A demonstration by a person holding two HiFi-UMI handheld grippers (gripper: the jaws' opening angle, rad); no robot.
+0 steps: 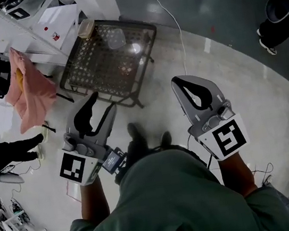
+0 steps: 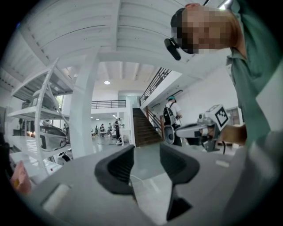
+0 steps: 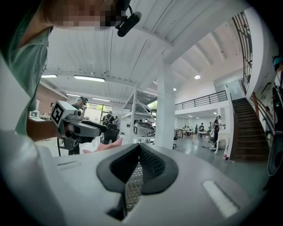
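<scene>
Pink cloth (image 1: 28, 94) hangs off a rack at far left, well apart from both tools.

Left tongs (image 1: 104, 103): released. The left gripper view shows the two dark ribbed pads standing apart with bare floor (image 1: 224, 73) in the gap. Nothing is between them. They are held over the floor, just short of the near edge of the mesh surface (image 1: 95, 71).

Mesh surface: a small, low, dark metal table with a square top of open lattice and thin legs. It stands on the pale polished floor ahead of the person, a little left of centre. A clear container (image 1: 115, 37) sits toward its far side, see-through and round-cornered, with a bright glint beside it. A smaller pale box sits at the far left corner. Neither tool touches any of these.

Right tongs (image 1: 182, 79): clenched, the pads meeting at the tips in the right gripper view and holding nothing. They hang over bare floor, right of the mesh surface and apart from it.

View differences: only the head view shows the mesh surface from above with what lies on it, plus a thin cable (image 1: 177, 26) trailing across the floor. The gripper views look out level across the hall instead, showing a white column (image 2: 84, 110), a staircase (image 2: 143, 128) and shelving. Each also shows the other tool's marker cube. The right gripper view catches the pink cloth just past its pads.
</scene>
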